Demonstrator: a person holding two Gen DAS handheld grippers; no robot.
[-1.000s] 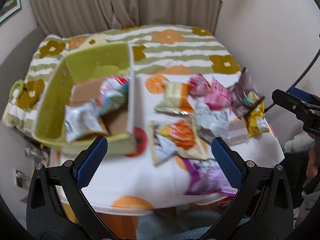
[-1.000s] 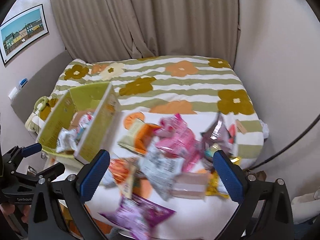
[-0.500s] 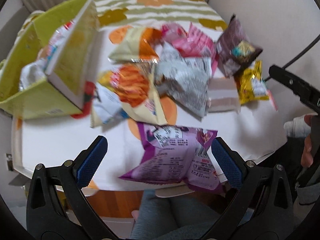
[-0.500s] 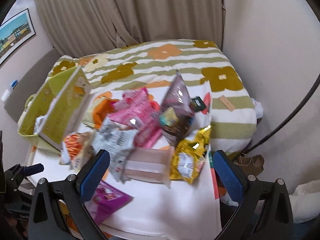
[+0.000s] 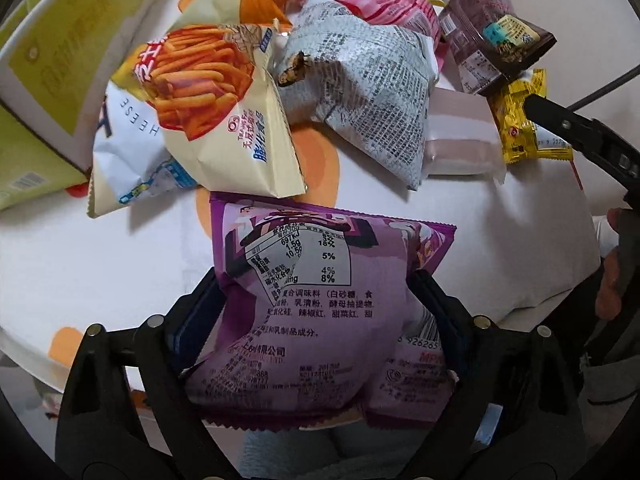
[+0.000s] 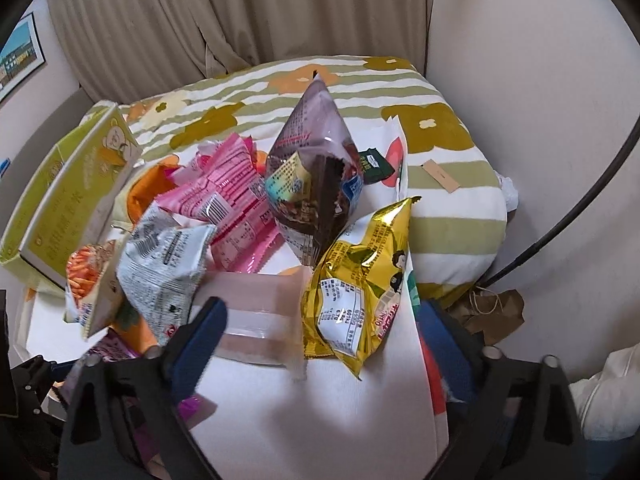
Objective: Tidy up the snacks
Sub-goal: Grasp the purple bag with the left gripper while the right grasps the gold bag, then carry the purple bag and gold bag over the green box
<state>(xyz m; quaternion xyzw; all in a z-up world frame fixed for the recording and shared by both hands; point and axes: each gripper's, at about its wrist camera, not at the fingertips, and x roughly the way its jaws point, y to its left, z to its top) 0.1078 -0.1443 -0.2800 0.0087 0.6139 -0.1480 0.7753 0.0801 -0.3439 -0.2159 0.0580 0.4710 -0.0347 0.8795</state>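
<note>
A purple snack bag (image 5: 316, 300) lies at the near edge of the white table (image 5: 100, 264), label side up. My left gripper (image 5: 316, 280) straddles it; the jaws are closing and both blue pads (image 5: 200, 304) dent the bag's sides. In the right wrist view a yellow snack bag (image 6: 356, 280) and a pale pink packet (image 6: 256, 304) lie between the fingers of my right gripper (image 6: 324, 306). Its jaws are closing too, with the pads apart from both. A green box (image 6: 72, 200) stands at the left of the pile.
Several more snacks are heaped mid-table: a fries bag (image 5: 216, 100), a grey printed bag (image 5: 372, 92), pink packs (image 6: 232, 192) and a brown pyramid bag (image 6: 316, 168). Behind is a flowered striped bed cover (image 6: 440, 128). A wall and a dark cable (image 6: 560, 220) are at the right.
Both grippers have dropped toward the table. The left has come down over the purple bag and narrowed onto it. The right has neared the yellow bag and narrowed.
</note>
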